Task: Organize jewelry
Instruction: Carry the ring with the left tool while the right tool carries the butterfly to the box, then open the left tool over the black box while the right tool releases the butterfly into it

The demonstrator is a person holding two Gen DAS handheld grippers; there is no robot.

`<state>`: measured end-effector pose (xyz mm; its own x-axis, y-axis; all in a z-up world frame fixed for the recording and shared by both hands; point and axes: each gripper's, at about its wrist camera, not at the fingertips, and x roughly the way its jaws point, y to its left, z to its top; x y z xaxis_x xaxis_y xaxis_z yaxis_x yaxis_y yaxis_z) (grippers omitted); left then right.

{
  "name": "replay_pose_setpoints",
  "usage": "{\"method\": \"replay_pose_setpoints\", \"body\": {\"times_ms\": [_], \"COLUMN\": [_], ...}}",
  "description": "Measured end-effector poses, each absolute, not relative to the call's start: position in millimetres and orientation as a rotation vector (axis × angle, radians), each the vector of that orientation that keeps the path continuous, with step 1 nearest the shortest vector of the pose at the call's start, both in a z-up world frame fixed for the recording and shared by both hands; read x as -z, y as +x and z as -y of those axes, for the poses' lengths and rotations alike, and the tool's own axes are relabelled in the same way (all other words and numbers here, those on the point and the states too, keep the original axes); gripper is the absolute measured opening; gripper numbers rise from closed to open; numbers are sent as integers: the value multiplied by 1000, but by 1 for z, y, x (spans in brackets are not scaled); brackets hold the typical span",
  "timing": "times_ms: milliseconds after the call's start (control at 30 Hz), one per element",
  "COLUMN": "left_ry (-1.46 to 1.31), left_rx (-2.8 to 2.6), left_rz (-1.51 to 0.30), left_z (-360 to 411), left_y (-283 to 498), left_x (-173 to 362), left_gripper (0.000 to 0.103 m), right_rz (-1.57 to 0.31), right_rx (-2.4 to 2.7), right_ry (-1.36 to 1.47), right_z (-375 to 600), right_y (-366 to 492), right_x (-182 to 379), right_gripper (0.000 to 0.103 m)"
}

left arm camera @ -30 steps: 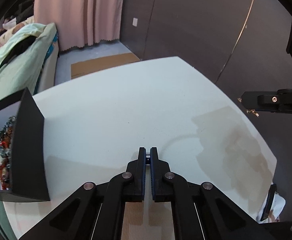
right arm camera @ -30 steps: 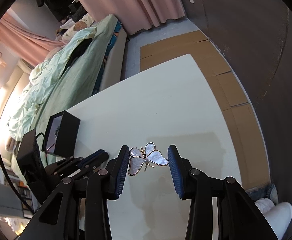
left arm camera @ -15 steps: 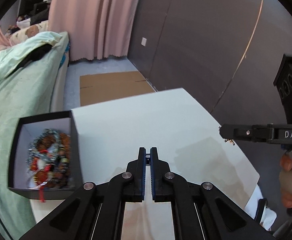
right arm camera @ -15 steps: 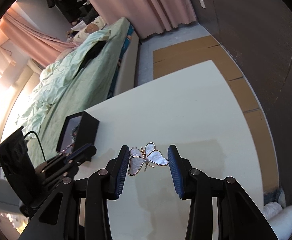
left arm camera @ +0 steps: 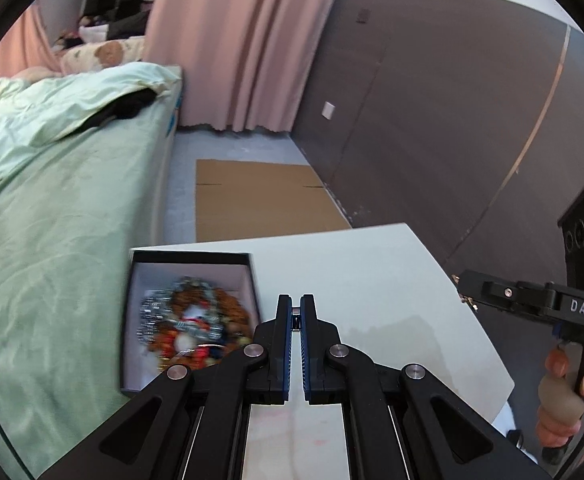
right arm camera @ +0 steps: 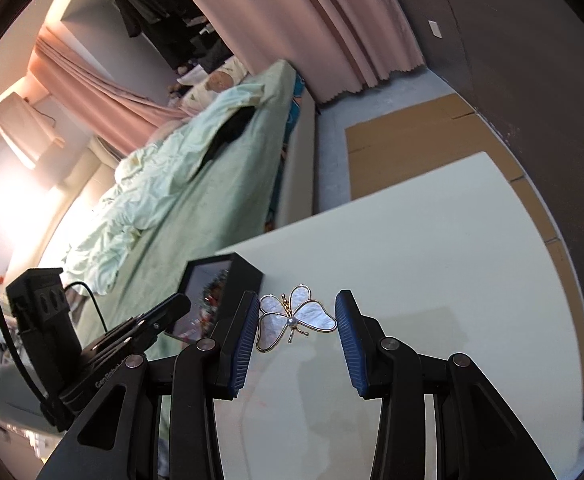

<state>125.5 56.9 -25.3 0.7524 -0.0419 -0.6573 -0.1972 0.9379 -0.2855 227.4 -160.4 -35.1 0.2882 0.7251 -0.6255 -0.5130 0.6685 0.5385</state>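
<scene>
Pink curtains (left arm camera: 247,40) and a dark panelled wall back a bedroom where a bed with pale green bedding (left arm camera: 51,184) runs beside a white table (left arm camera: 372,280). At the table's corner nearest the bed sits an open black box (left arm camera: 189,257) with a pale lining, holding a blurred heap of jewelry (left arm camera: 193,322): silvery chain coils tangled with orange-brown and red beads. The left gripper (left arm camera: 296,308) hovers just right of the box with its blue-padded jaws brought together and nothing between them. The right gripper (right arm camera: 298,320) is clamped on a butterfly brooch (right arm camera: 296,316) with mother-of-pearl wings, gold edging and a small pearl on its body, held off the tabletop, near the box. A hand (left arm camera: 568,392) grips the right tool's handle.
</scene>
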Motion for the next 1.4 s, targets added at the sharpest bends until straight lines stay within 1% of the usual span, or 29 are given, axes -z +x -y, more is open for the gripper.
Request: {"method": "replay_pose_setpoints", "body": {"times_ms": [367,667,833,1200,1233,1267,1300,1333,1367,1400], "left_ry": [-440,-531,-610,-642,-640,-641,-649,-659,-673,-680], "left_rx": [-169,-195,-187,-223,-225,-227,-228,-230,-240,-246], "left_rz": [-725,-746,-797,-785,-783,-778,-766,-748,-720,-706], "left_z": [-102,-122,-133,-158,-159,-161,-163,-166,-170,-173], "left_y": [119,127,135,131,131,131,129,127,123,121], "left_x": [33,42,51,40,39,38,36,35,32,29], "left_gripper": [4,4,7,9,16,35,46,64,74,75], "right_rz": [-939,-959,-969,-982,-981,-980,-978,-980,-984,-988], "right_rx": [-891,-923,-949,-1028,-1034,-1040,-1044,-1046,-1046,-1044], "right_ry": [269,268,271,276,276,277,279,280,281,281], "right_z": [133,108,92,47,44,40,36,32,28,25], "right_y": [220,218,220,220,220,219,219,219,220,221], "right_x": [35,43,48,57,58,59,61,63,65,68], "right_gripper": [41,41,41,41,41,41,41,41,41,41]}}
